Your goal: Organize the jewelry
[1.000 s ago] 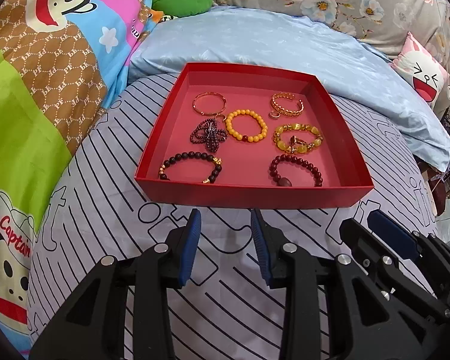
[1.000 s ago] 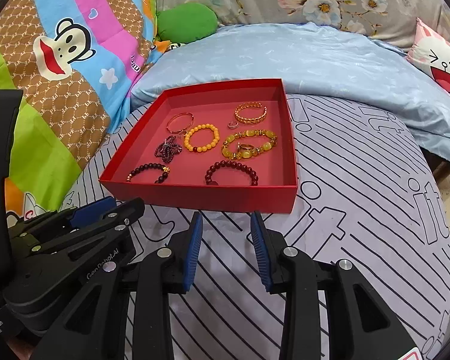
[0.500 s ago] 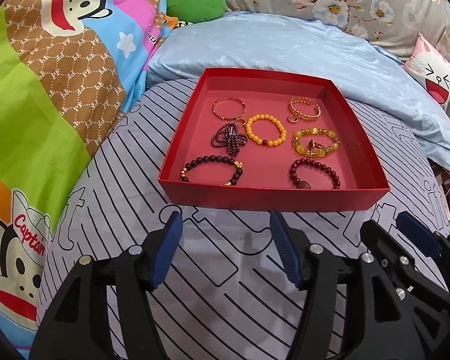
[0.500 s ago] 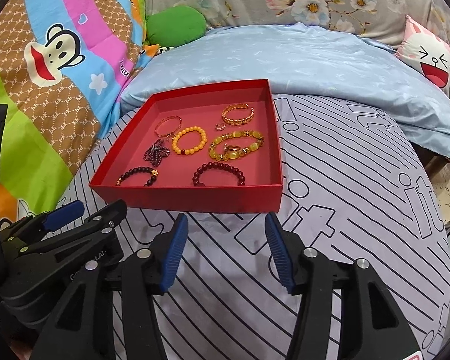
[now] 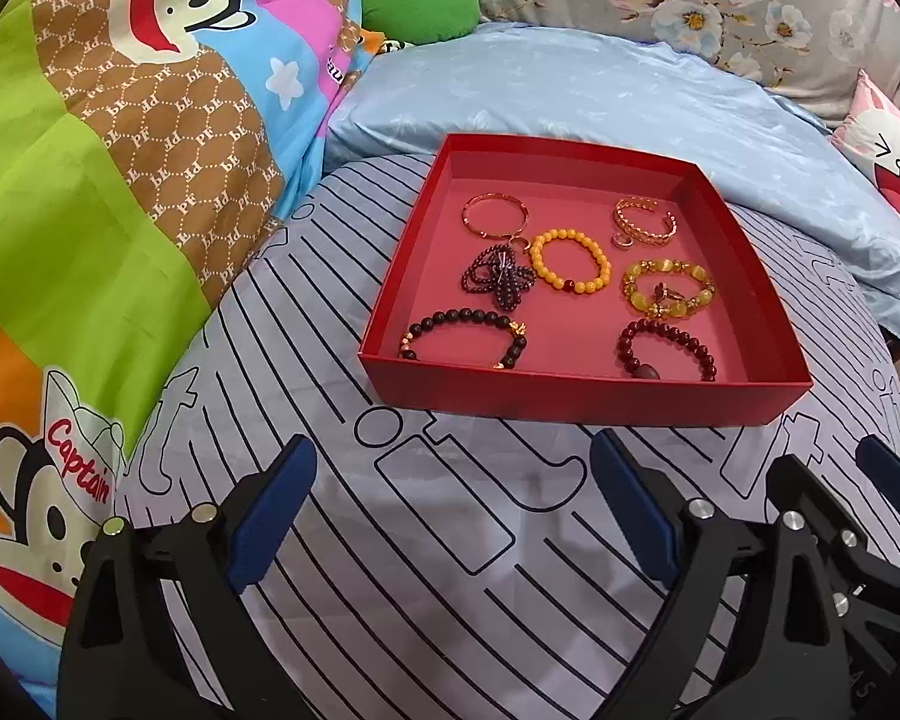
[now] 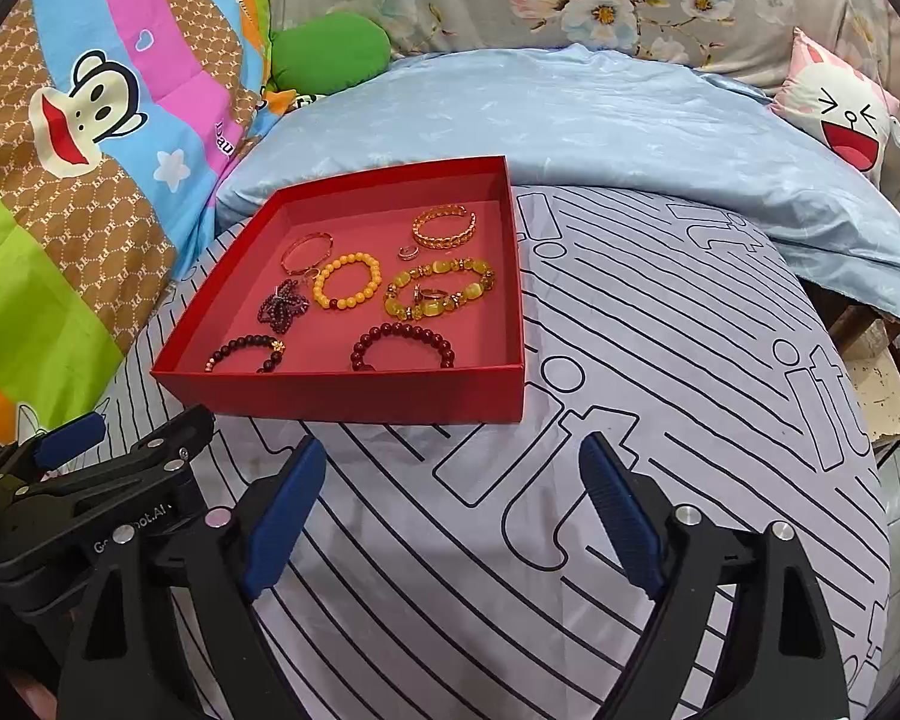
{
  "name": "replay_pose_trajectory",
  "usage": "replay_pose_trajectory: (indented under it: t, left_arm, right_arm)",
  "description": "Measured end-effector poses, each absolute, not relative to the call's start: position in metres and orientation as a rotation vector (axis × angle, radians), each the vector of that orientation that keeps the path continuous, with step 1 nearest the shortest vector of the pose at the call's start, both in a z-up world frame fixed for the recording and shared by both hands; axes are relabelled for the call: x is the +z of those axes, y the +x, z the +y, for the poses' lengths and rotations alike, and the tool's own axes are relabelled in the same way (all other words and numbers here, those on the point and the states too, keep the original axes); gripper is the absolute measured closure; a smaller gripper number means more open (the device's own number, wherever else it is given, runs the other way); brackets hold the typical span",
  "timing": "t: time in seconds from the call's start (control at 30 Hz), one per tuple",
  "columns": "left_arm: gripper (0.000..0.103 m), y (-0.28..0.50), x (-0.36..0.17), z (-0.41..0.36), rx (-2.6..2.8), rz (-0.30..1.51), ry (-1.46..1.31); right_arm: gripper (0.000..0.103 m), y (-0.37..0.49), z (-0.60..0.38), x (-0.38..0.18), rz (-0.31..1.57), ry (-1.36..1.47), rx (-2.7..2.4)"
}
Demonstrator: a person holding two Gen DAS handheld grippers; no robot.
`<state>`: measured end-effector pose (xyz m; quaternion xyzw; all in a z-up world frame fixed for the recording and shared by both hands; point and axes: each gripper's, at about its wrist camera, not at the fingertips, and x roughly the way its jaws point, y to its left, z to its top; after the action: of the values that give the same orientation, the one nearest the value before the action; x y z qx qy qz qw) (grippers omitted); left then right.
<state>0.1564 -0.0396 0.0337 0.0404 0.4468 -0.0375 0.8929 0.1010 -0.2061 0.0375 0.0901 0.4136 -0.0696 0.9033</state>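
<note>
Left gripper (image 5: 453, 501) opening, empty, near red tray (image 5: 576, 396) edge

A bed sheet (image 5: 426, 540) in pale lilac covers the bed, printed with black lines and outlined shapes. Along the bed's far edge a light blue pillow (image 5: 570, 96) lies lengthwise, its right end running down toward the bed's right edge. Over the left side lies a patchwork quilt (image 5: 120, 180) in green, brown, blue, pink and orange, printed with cartoon monkey faces and the word "Captain". A green plush cushion (image 6: 330, 51) sits in the far left corner, between the quilt and the pillow. Behind the pillow is grey floral fabric (image 6: 600, 0). At the far right corner stands a pink-and-white cartoon-face cushion (image 6: 840, 114).
</note>
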Motion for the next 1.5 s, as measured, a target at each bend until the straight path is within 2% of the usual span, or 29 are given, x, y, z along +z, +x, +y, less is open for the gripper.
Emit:
replay_pose_trajectory:
  t: [0.67, 1.13, 1.2, 1.5]
  left_arm:
    - [0.012, 0.1575, 0.0299, -0.0379, -0.071, 0.943, 0.086]
    - [0.012, 0.1570, 0.0300, -0.0383, -0.069, 0.942, 0.086]
    - [0.012, 0.1572, 0.0302, -0.0381, -0.067, 0.942, 0.086]
    - [0.012, 0.1581, 0.0312, -0.0348, -0.058, 0.942, 0.072]
  right_arm:
    - [0.018, 0.1020, -0.2051, 0.0286, 0.886, 0.174, -0.157]
    - [0.012, 0.0997, -0.2073, 0.0309, 0.841, 0.156, -0.176]
    - [0.006, 0.0994, -0.2074, 0.0308, 0.838, 0.153, -0.186]
    - [0.006, 0.1002, -0.2064, 0.0283, 0.846, 0.160, -0.184]
